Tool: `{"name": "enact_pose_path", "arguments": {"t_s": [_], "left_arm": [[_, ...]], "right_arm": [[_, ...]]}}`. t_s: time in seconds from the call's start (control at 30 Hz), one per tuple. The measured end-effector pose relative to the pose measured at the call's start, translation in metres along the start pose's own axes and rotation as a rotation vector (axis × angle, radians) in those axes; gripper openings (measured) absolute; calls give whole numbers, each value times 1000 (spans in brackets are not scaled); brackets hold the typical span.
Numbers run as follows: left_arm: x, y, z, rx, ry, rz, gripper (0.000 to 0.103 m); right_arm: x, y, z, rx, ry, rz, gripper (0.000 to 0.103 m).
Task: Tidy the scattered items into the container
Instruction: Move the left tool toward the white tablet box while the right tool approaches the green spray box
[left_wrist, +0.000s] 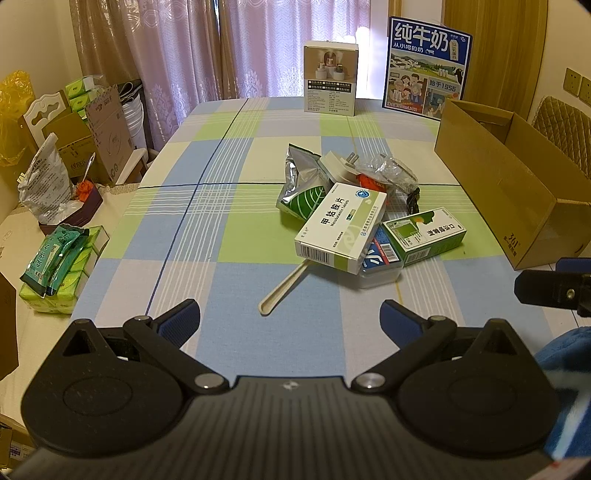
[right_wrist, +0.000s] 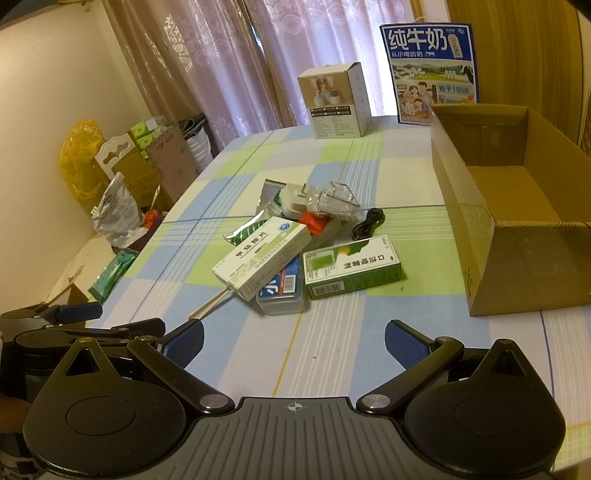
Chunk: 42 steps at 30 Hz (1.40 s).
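Both tongs are hovering over the near edge of the checked table (left_wrist: 221, 236), each spread wide with nothing between its blue pads. The left tongs (left_wrist: 290, 317) are pointing toward the pile of scattered items, which is lying at about 1 o'clock from them, well apart. From the right tongs (right_wrist: 293, 338) the same pile is sitting at about 11 to 12 o'clock, and the open cardboard box (right_wrist: 517, 229), the container, is standing at about 2 o'clock, empty as far as its inside is showing. Nearest the right tongs is the green mouth-spray carton (right_wrist: 351, 271), its long axis running roughly 9 to 3 o'clock across that view, so tongs pointing straight ahead would probably be closing across its short width. Just beside it, at its 9 o'clock, the white medicine box (right_wrist: 264, 254) is leaning on a clear plastic case with a blue label (right_wrist: 282, 291), its long axis running 7 to 1 o'clock. A pale spoon (left_wrist: 282, 290) is poking out from under that box toward the left tongs. The right hand is looking the nearer one to both the green carton and the cardboard box.
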<state>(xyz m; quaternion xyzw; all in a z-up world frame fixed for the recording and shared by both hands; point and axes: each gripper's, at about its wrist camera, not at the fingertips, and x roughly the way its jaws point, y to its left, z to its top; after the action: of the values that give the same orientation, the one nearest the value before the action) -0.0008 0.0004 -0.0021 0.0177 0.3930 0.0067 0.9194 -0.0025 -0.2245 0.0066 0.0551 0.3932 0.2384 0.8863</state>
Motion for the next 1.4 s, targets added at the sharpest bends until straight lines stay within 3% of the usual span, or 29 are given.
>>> {"name": "enact_pose_path", "arguments": {"t_s": [0.67,0.9,1.07,1.23,1.4], "left_arm": [[2,-1,-4,-3,3,-2,102],[7,4,-2,-31,34,-60,102],[10,10,4,-60,66,-145,102],[11,14,13,-53,57,-175,102],[14,19,32,-8,27,-192,102]], "right_arm": [[0,2,-2,9,1,9,101],[-7,-5,13,40,11,41,101],[-16,-9,39,-46,-33,47,101],[-9,-11,62,-159,-44,-25,101],[12,-14,74,-302,9,-45,101]]}}
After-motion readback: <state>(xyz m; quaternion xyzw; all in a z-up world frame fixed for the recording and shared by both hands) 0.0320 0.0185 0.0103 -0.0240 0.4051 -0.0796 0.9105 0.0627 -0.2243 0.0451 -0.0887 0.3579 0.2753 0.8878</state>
